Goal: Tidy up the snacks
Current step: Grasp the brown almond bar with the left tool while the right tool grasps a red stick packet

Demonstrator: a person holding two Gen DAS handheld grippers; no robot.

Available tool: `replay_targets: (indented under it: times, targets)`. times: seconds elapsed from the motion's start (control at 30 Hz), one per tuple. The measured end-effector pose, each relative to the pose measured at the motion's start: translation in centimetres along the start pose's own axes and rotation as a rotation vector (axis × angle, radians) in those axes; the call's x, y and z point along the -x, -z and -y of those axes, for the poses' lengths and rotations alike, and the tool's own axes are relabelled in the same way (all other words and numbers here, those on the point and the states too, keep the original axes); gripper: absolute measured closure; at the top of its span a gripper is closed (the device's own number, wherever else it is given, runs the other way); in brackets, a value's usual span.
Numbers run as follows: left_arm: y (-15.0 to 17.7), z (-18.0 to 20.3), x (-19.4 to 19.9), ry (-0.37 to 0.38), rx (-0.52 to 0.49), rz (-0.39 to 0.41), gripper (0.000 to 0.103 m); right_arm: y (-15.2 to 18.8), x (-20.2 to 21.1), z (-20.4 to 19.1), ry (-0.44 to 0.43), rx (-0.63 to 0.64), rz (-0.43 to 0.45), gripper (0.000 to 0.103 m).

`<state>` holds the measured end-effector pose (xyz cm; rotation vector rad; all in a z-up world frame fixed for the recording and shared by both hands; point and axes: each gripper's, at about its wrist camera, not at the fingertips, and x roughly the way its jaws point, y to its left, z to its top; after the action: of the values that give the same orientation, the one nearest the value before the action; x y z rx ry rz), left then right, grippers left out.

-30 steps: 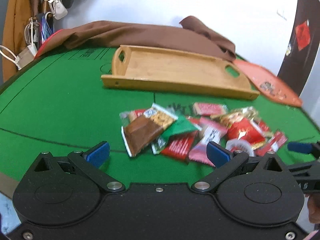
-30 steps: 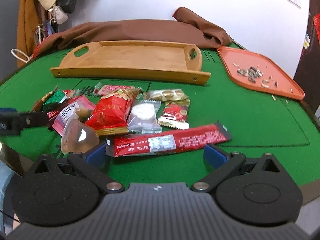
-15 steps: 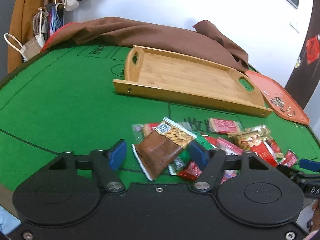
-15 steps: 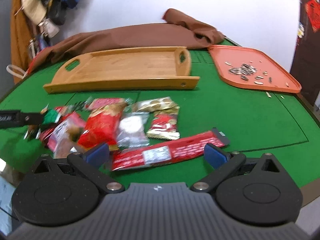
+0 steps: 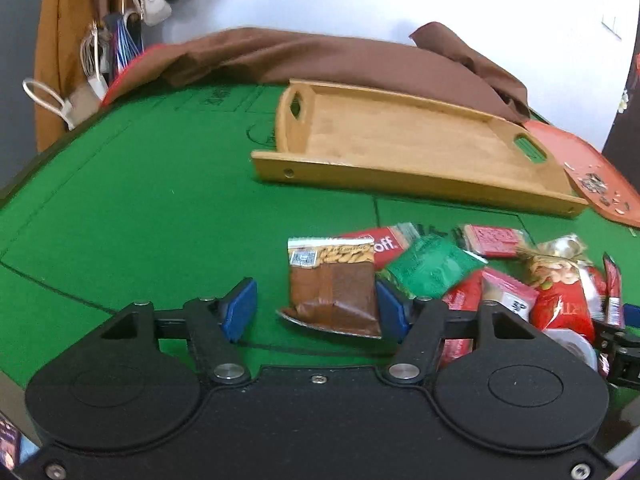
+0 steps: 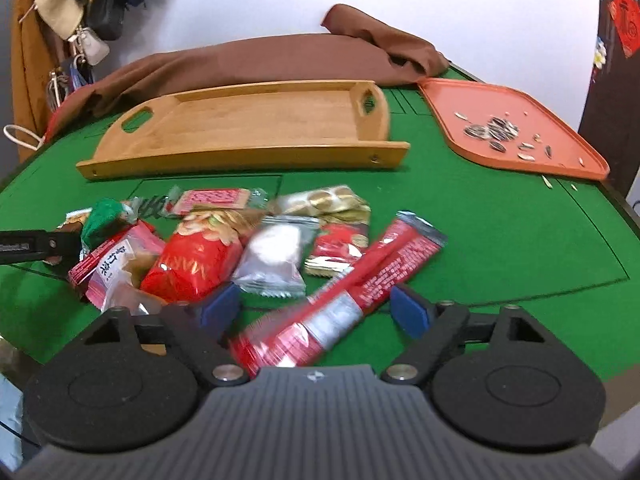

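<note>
Left wrist view: your left hand-held gripper [image 5: 316,310] stands apart around the brown foil almond packet [image 5: 333,285] on the green felt table [image 5: 140,216]; light and crinkly, so pinch its flat middle.

Right wrist view: your right hand-held gripper [image 6: 316,312] gapes over the long red snack bar [image 6: 344,300], slippery; take it mid-length.

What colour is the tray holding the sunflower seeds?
Orange tray, clearest in the right wrist view.
</note>
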<state>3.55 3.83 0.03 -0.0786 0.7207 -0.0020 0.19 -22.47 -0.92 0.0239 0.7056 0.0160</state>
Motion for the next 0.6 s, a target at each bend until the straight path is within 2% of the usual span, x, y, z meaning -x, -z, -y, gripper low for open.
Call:
replay_targets:
  times: [0.07, 0.13, 0.17, 0.37, 0.53, 0.6]
  targets:
    - [-0.04, -0.09, -0.04, 0.008, -0.003, 0.0, 0.043, -0.07, -0.31, -0.5, 0.013, 0.019, 0.009, 0.02]
    - [-0.07, -0.24, 0.04, 0.03, 0.0, 0.002, 0.054, -0.13, -0.41, -0.69, 0.019, 0.026, 0.014, 0.027]
    - [-0.1, -0.28, 0.09, 0.039, 0.003, 0.001, 0.054, -0.12, -0.38, -0.69, 0.021, 0.026, 0.016, 0.028]
    - [-0.26, -0.29, -0.01, 0.037, 0.015, 0.001, 0.053, 0.34, -0.49, -0.12, 0.094, -0.023, 0.052, 0.015]
    - [-0.23, 0.0, -0.16, 0.02, 0.005, 0.007, 0.053, 0.46, -0.49, -0.22, 0.115, -0.042, 0.054, 0.015]
    - [-0.25, 0.02, -0.15, 0.02, 0.008, 0.008, 0.053, 0.31, -0.35, -0.2, 0.116, -0.048, 0.045, 0.021]
